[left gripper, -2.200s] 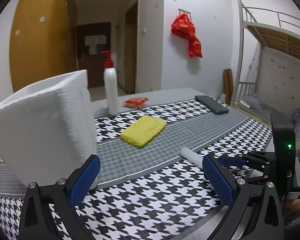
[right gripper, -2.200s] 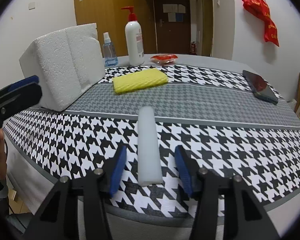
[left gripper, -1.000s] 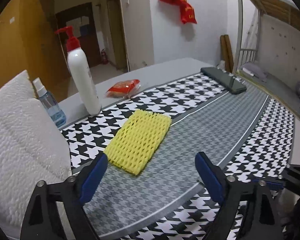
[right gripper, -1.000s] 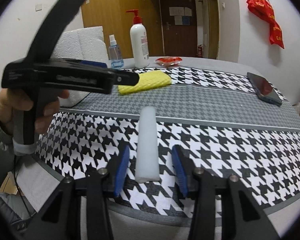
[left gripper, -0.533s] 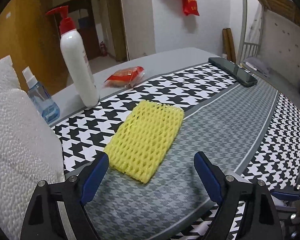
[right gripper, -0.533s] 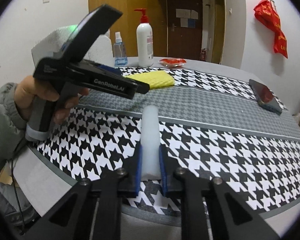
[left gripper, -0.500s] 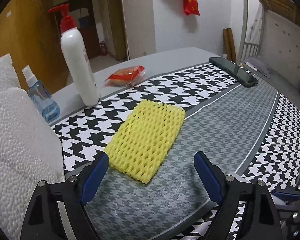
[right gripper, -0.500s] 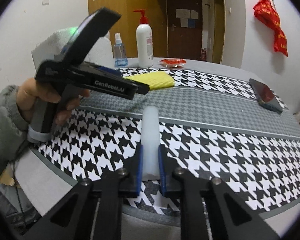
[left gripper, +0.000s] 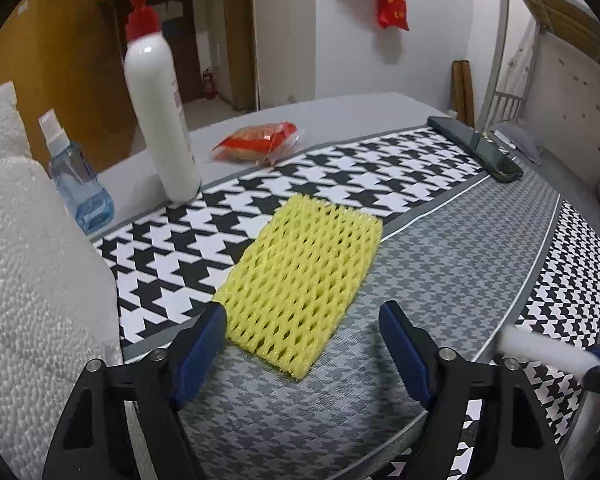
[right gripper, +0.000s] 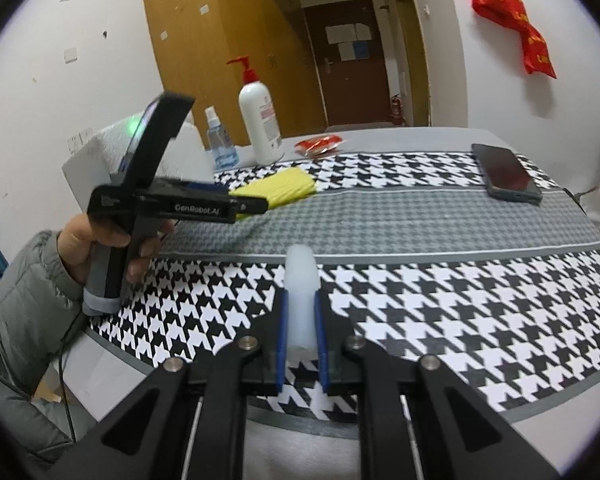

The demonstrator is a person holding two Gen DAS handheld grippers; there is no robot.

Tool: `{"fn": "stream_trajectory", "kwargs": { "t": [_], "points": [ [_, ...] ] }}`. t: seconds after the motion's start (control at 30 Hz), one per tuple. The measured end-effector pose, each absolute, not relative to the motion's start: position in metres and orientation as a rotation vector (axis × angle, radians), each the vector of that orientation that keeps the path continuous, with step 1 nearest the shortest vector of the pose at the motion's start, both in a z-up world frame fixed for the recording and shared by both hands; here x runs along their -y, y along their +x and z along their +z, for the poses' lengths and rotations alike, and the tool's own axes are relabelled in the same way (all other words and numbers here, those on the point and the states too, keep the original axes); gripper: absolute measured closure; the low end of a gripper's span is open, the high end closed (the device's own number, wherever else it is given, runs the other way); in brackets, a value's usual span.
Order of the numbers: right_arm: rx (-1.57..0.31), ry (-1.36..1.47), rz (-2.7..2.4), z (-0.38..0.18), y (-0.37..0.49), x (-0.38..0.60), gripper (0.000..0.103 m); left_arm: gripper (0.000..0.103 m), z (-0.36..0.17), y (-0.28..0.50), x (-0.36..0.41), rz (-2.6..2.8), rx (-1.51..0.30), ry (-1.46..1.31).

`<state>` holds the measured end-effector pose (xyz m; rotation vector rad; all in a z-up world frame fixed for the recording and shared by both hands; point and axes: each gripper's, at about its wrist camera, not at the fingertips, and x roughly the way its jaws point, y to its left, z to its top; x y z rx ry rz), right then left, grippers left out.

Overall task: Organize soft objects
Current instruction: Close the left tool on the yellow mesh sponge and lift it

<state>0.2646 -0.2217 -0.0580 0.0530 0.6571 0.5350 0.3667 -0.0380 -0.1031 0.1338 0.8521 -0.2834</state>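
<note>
The white foam stick point(right gripper: 301, 300) is pinched by the right gripper point(right gripper: 301, 344). The yellow foam net's point(left gripper: 300, 280) near edge is straddled, untouched, by the spread, just-narrowing left gripper point(left gripper: 304, 354); bare grey cloth point(left gripper: 440, 264) is left rightward.

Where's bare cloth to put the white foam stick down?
Free: the grey band between the yellow foam net and the phone, and the checkered strip nearer the edge. Crowded: the far left by the white foam block and bottles.

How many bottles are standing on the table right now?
2, both at the far left: the tall white pump bottle, and the small blue spray bottle beside it, next to the white foam block. None seem hidden.
</note>
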Motion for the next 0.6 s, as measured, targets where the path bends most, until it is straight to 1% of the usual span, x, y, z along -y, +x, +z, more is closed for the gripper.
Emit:
{"fn": "stream_trajectory", "kwargs": {
  "t": [0.13,0.27,0.43,0.47,0.5,0.6],
  "points": [
    [-0.638,0.074,0.531,-0.051,0.261,0.229,0.088,0.031,-0.104,0.367,0.037,-0.283,-0.856,0.136],
    [-0.623,0.079,0.524,-0.045,0.258,0.233,0.088,0.036,-0.105,0.368,0.036,-0.265,-0.862,0.141],
    [-0.617,0.082,0.498,-0.043,0.257,0.240,0.087,0.048,-0.106,0.368,0.037,-0.229,-0.867,0.171],
    [-0.618,0.087,0.489,-0.043,0.258,0.242,0.087,0.053,-0.106,0.368,0.037,-0.225,-0.866,0.173],
    [-0.620,0.092,0.483,-0.044,0.259,0.243,0.087,0.061,-0.106,0.368,0.036,-0.212,-0.862,0.176],
    [-0.624,0.106,0.458,-0.045,0.261,0.248,0.087,0.077,-0.104,0.368,0.031,-0.188,-0.852,0.168]
  ]
}}
